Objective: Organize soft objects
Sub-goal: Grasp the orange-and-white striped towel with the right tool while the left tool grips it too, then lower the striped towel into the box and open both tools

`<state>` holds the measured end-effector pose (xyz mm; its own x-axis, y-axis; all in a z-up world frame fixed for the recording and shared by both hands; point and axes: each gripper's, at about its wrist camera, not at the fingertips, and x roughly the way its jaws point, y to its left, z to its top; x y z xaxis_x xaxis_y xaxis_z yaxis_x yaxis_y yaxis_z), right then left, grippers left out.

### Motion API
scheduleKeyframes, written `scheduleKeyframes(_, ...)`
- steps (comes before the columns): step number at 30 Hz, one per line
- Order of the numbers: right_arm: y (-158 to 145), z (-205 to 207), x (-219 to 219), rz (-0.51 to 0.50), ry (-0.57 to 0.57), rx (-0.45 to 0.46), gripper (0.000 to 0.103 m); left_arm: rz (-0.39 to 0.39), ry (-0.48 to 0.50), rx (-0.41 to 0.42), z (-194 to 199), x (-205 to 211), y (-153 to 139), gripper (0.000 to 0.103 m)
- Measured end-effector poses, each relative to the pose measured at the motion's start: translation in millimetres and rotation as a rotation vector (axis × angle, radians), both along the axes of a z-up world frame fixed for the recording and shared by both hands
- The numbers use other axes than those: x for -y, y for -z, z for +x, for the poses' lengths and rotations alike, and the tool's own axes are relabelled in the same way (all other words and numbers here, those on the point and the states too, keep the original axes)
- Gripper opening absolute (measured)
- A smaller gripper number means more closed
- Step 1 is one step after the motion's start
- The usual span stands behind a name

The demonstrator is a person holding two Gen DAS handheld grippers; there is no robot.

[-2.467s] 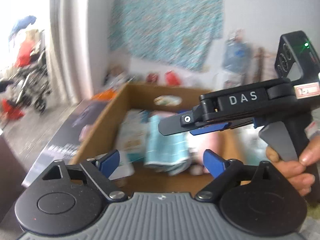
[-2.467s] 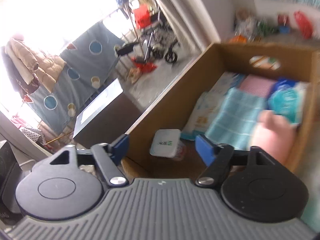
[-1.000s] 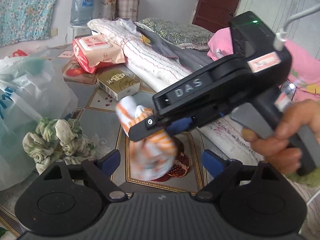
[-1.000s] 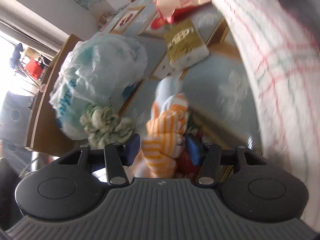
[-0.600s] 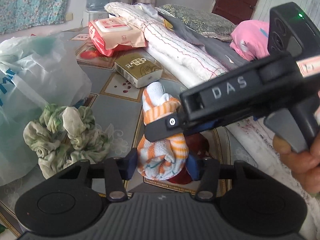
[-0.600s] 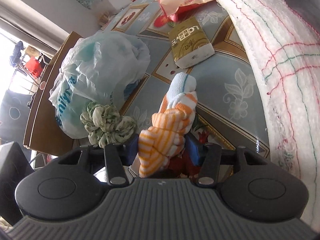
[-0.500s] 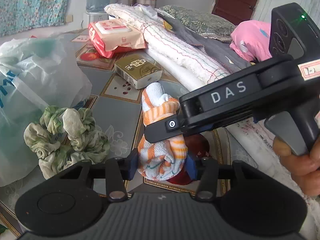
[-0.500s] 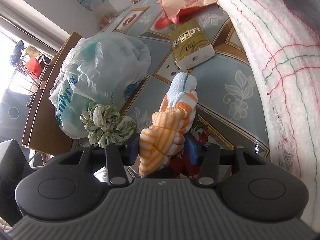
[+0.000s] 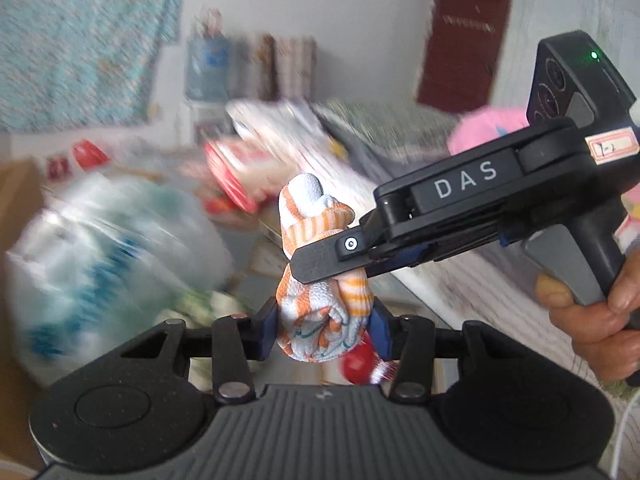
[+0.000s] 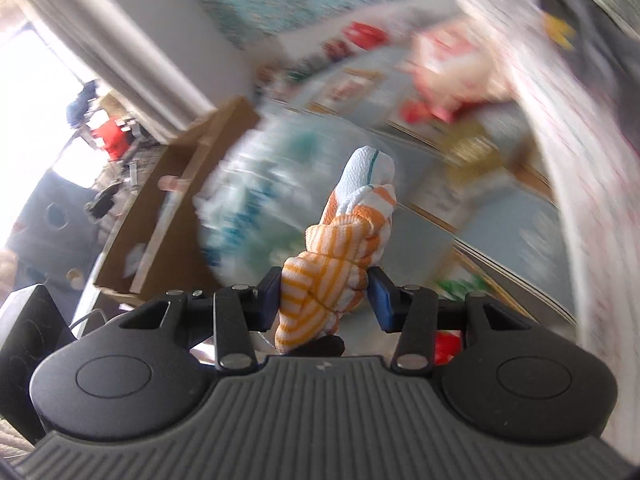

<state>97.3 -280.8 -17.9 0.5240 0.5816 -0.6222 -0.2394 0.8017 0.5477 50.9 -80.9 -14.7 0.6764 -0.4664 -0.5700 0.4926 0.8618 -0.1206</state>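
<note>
A rolled towel [image 9: 320,308] with orange and white stripes hangs in the air, held from two sides. My left gripper [image 9: 325,330] is shut on its lower end, blue pads pressing both flanks. My right gripper [image 9: 336,258] reaches in from the right and clamps the roll's middle; a hand [image 9: 592,320] holds its handle. In the right wrist view the towel [image 10: 340,256] stands up between the right gripper's [image 10: 326,292] pads, its white tip pointing away. The background is blurred by motion.
A bulging white and blue plastic bag [image 9: 100,248] lies to the left, beside a brown cardboard box [image 10: 172,200]. A red wipes pack [image 9: 236,172] and folded bedding [image 9: 312,128] lie behind. The patterned floor mat [image 10: 520,224] is below.
The left jaws have come in from wide apart onto the towel. Both grippers have risen with it off the mat, and the views have swung up toward the wall and box.
</note>
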Motion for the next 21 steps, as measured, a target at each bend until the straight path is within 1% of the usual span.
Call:
scheduleKeyframes(3,-27,6,-37,0.018,-0.097,0.082,0.045,-0.010,-0.086,0.074,-13,-36,-22,0.047)
scheduleKeyframes(6,-49,17,-85,0.036,-0.217,0.151,0.045,-0.004,-0.206,0.147,-26,-77,-40,0.047)
scheduleKeyframes(8,-59,28,-120,0.046,-0.300,0.176,0.045,0.005,-0.291,0.179,-32,-104,-47,0.047)
scheduleKeyframes(10,-67,41,-161,0.047,-0.396,0.191,0.045,0.013,-0.374,0.191,-36,-131,-51,0.047)
scheduleKeyframes(12,-69,56,-201,0.049,-0.483,0.172,0.045,0.023,-0.450,0.180,-37,-160,-52,0.048)
scheduleKeyframes(15,-63,80,-261,0.050,-0.585,0.106,0.045,0.017,-0.554,0.120,-31,-203,-49,0.047)
scheduleKeyframes(18,-52,105,-307,0.051,-0.644,0.025,0.045,0.023,-0.627,0.058,-19,-235,-44,0.048)
scheduleKeyframes(21,-37,130,-344,0.051,-0.665,-0.065,0.045,0.052,-0.676,0.006,-10,-262,-35,0.048)
